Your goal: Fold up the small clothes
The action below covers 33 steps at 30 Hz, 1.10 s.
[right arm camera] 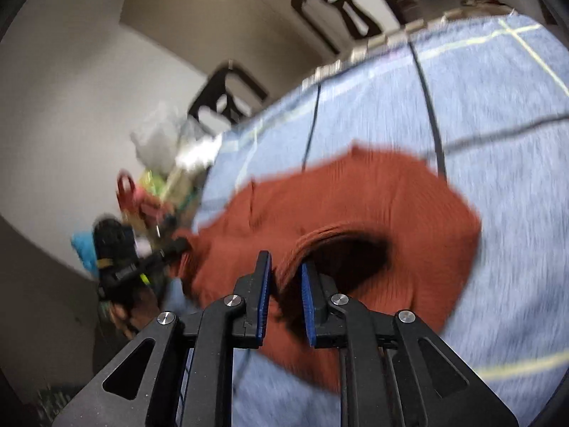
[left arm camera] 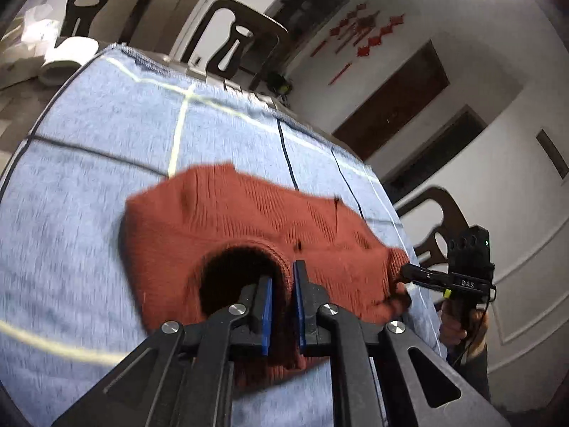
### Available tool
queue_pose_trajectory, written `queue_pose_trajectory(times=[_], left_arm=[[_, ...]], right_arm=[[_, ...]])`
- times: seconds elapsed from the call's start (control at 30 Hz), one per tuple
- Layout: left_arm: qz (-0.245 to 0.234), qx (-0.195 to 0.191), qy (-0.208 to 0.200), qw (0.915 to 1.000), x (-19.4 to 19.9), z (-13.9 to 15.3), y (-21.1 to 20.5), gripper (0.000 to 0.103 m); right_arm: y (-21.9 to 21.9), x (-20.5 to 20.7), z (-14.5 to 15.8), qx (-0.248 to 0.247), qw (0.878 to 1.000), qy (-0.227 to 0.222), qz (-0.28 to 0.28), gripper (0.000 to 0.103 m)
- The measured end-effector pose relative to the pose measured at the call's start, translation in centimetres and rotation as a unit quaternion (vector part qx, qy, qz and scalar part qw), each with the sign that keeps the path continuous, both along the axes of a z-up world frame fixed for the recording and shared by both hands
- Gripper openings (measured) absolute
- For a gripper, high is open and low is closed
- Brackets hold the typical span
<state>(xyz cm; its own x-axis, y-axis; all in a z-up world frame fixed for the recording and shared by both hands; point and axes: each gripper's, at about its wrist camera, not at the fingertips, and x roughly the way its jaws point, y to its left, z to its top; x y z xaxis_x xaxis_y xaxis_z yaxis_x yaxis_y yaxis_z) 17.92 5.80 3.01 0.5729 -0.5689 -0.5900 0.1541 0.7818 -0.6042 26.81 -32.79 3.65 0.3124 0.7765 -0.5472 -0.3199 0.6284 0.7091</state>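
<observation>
A rust-orange knitted sweater [left arm camera: 249,235] lies rumpled near the table's [left arm camera: 89,178] front edge. Left gripper [left arm camera: 283,281] and right gripper [right arm camera: 286,277] each stand narrowly parted around the ribbed armhole edge, blue pads not visibly pressing it.

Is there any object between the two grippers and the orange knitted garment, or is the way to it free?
Nothing visible stands between. The orange garment lies on the blue cloth, and its fabric is already between the blue pads of the left gripper and of the right gripper.
</observation>
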Motion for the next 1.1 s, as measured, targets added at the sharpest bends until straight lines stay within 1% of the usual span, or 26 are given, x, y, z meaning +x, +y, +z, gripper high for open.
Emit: queue_pose_trajectory(times=[0.03,0.07,0.1,0.13,0.2,0.23,0.27,0.33,0.4,0.43,0.47,0.53,0.57,0.63,0.7,0.77,0.8,0.83,0.87,0.93,1.0,1.03,1.1], left_arm=[[0.011,-0.005,-0.003,0.9999,0.7,0.3,0.2,0.013],[0.028,-0.007,-0.009,0.9995,1.5,0.6,0.6,0.013],[0.050,-0.005,-0.011,0.9987,2.1,0.8,1.3,0.013],[0.072,-0.004,-0.010,0.9974,2.6,0.9,2.0,0.013],[0.093,-0.002,-0.009,0.9956,3.2,1.0,3.1,0.016],[0.106,0.011,-0.009,0.9943,3.2,1.2,3.5,0.022],[0.114,0.021,-0.013,0.9932,2.9,1.3,3.9,0.024],[0.116,0.033,-0.021,0.9924,2.4,1.5,4.1,0.025],[0.121,0.055,-0.026,0.9908,2.1,1.6,4.1,0.030],[0.118,0.065,-0.029,0.9905,2.1,1.6,3.9,0.035],[0.114,0.078,-0.026,0.9901,2.2,1.3,3.5,0.036],[0.101,0.106,-0.012,0.9891,3.3,0.7,2.3,0.036],[0.091,0.120,-0.011,0.9885,3.8,0.4,1.8,0.037],[0.085,0.156,-0.001,0.9841,4.8,-0.2,0.7,0.037],[0.072,0.168,0.015,0.9831,5.7,-1.0,-0.2,0.037],[0.067,0.185,0.036,0.9798,6.6,-1.9,-0.8,0.036],[0.064,0.194,0.042,0.9781,6.9,-2.3,-1.1,0.036],[0.061,0.197,0.041,0.9776,6.8,-2.4,-1.4,0.030],[0.058,0.201,0.037,0.9772,6.8,-2.4,-1.7,0.014],[0.062,0.204,0.022,0.9768,6.4,-1.9,-2.0,0.012],[0.076,0.196,-0.007,0.9776,5.8,-1.0,-1.8,0.010],[0.085,0.190,-0.018,0.9780,5.6,-0.7,-1.4,0.008],[0.106,0.189,-0.027,0.9759,5.5,-0.7,-0.7,0.008]], right_arm=[[-0.3,0.5,0.4,0.008,1.000,-0.007,-0.014,0.019],[-0.6,0.9,0.7,0.011,0.999,-0.016,-0.028,0.025],[-0.9,1.2,1.1,0.009,0.999,-0.024,-0.042,0.026],[-1.1,1.3,1.3,0.008,0.998,-0.027,-0.049,0.027],[-1.6,1.2,1.6,0.006,0.997,-0.036,-0.061,0.027],[-1.8,1.0,1.7,0.004,0.997,-0.041,-0.064,0.027],[-2.0,0.8,1.6,-0.002,0.997,-0.049,-0.066,0.027],[-2.2,0.4,1.4,-0.032,0.995,-0.058,-0.073,0.027],[-1.5,0.5,0.8,-0.068,0.993,-0.062,-0.070,0.027],[-1.2,0.6,0.6,-0.086,0.992,-0.062,-0.066,0.027],[-0.7,0.8,0.2,-0.107,0.990,-0.062,-0.063,0.027],[-0.1,1.2,-0.3,-0.140,0.986,-0.062,-0.060,0.027],[0.2,1.6,-0.6,-0.154,0.985,-0.060,-0.058,0.027],[0.7,2.3,-1.3,-0.173,0.982,-0.053,-0.053,0.027],[1.1,2.9,-1.8,-0.201,0.977,-0.046,-0.054,0.027],[1.3,3.1,-1.9,-0.214,0.974,-0.046,-0.048,0.027],[1.3,3.0,-1.8,-0.218,0.974,-0.048,-0.049,0.023],[1.3,3.0,-1.5,-0.221,0.972,-0.053,-0.052,0.002],[1.2,2.9,-1.0,-0.215,0.973,-0.064,-0.053,0.002],[0.9,2.7,0.0,-0.198,0.975,-0.083,-0.061,0.002],[0.5,2.8,0.3,-0.204,0.972,-0.096,-0.073,0.002],[0.4,3.1,0.0,-0.206,0.971,-0.091,-0.078,0.002],[0.1,3.9,-1.2,-0.224,0.967,-0.079,-0.089,0.002]])
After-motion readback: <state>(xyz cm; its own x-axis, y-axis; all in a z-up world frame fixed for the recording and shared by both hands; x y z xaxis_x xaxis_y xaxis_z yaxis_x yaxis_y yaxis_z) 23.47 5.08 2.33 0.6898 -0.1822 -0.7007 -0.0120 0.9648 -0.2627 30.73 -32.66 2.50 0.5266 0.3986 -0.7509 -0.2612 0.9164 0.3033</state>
